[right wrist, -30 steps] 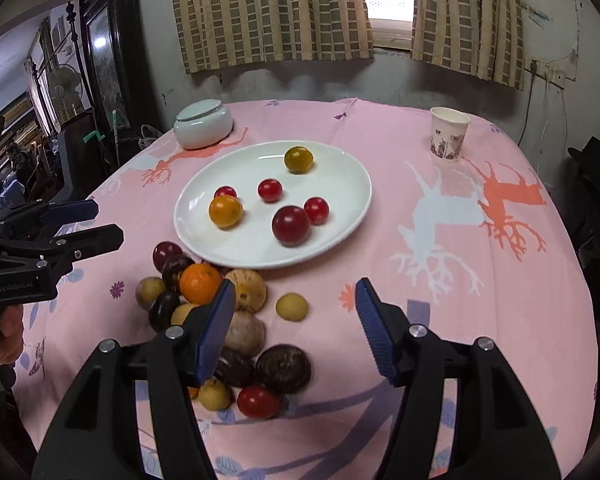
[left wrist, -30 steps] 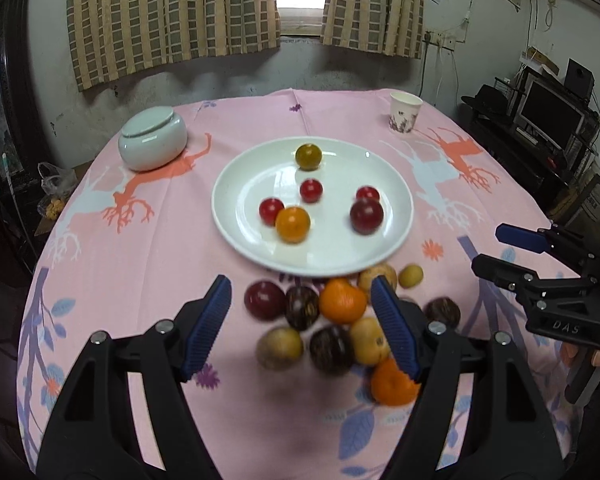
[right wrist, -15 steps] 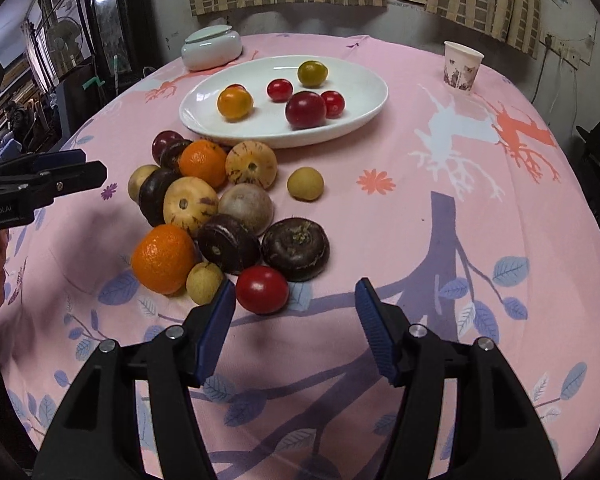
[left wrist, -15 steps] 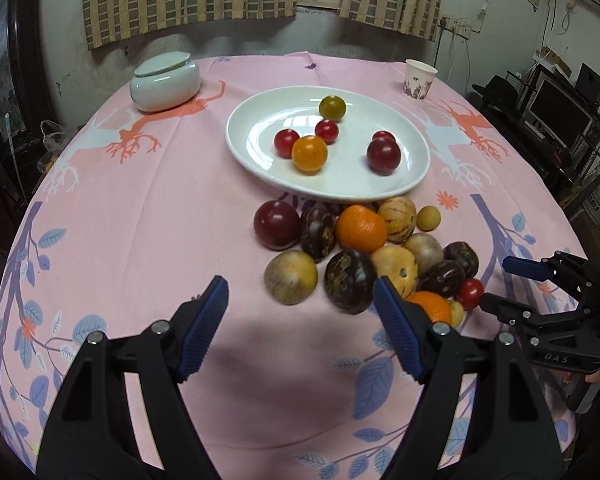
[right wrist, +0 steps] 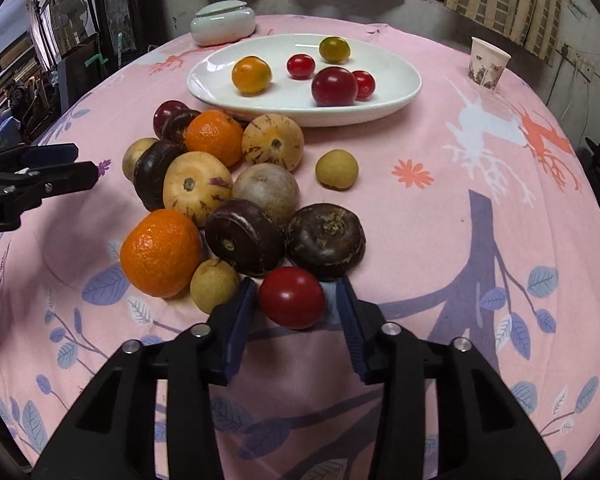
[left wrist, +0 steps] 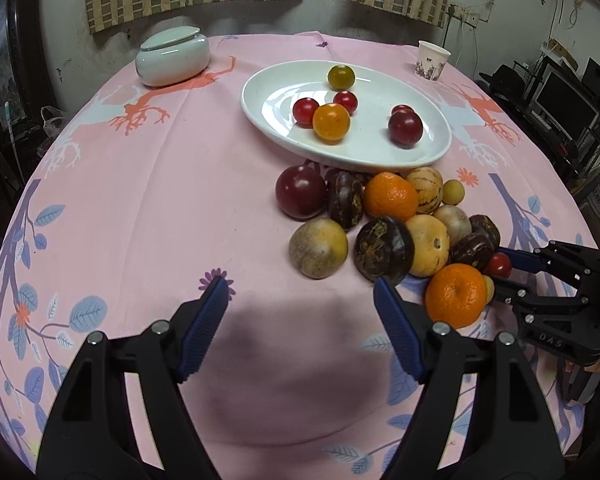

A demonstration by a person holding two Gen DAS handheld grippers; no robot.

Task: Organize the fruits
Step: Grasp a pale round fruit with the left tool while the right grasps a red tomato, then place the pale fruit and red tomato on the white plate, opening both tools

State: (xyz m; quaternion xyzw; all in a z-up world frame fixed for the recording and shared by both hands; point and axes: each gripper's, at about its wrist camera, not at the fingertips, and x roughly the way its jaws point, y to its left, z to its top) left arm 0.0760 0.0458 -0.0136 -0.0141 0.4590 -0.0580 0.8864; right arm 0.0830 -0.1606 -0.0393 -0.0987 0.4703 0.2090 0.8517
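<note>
On the pink-clothed surface, the right gripper is closing its jaws around a red tomato lying between them, while the left gripper is hanging released.

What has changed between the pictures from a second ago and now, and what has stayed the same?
Both hand-held grippers came down toward the fruit pile. The right hand-held gripper is closing around the red tomato. The left hand-held gripper stayed open and empty; the plate kept its six fruits.

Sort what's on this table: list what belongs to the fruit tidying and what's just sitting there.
Job: loose fruit pile, red tomato between the closing right gripper, white plate with fruit, left gripper.
Lying about: lidded jar, paper cup.
</note>
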